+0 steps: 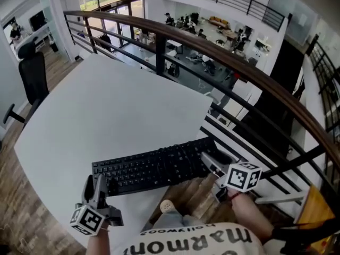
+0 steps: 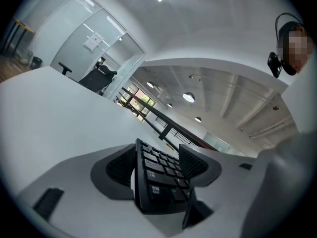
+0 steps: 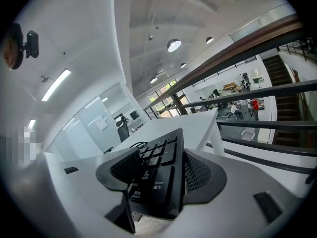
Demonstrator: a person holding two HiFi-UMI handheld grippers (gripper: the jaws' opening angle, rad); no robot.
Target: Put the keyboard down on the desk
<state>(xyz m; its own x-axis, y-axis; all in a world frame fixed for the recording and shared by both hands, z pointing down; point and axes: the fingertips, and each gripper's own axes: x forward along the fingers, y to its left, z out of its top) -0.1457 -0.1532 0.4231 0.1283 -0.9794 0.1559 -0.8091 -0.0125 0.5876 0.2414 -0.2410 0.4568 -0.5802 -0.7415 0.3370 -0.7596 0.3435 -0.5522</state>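
A black keyboard [image 1: 154, 168] lies crosswise over the near edge of the white desk [image 1: 106, 110], its right end past the desk corner and above the wooden floor. My left gripper [image 1: 102, 185] is shut on the keyboard's left end. My right gripper [image 1: 212, 164] is shut on the right end. In the left gripper view the keyboard [image 2: 158, 180] stands edge-on between the two pads [image 2: 121, 167]. The right gripper view shows the keyboard's Enter-key end [image 3: 158, 177] clamped the same way. Whether the keyboard touches the desk I cannot tell.
A dark railing [image 1: 212, 52] with a wooden handrail runs behind and to the right of the desk, with a lower floor beyond it. A black office chair [image 1: 33, 78] stands at the far left. The person's shirt [image 1: 196, 240] fills the bottom edge.
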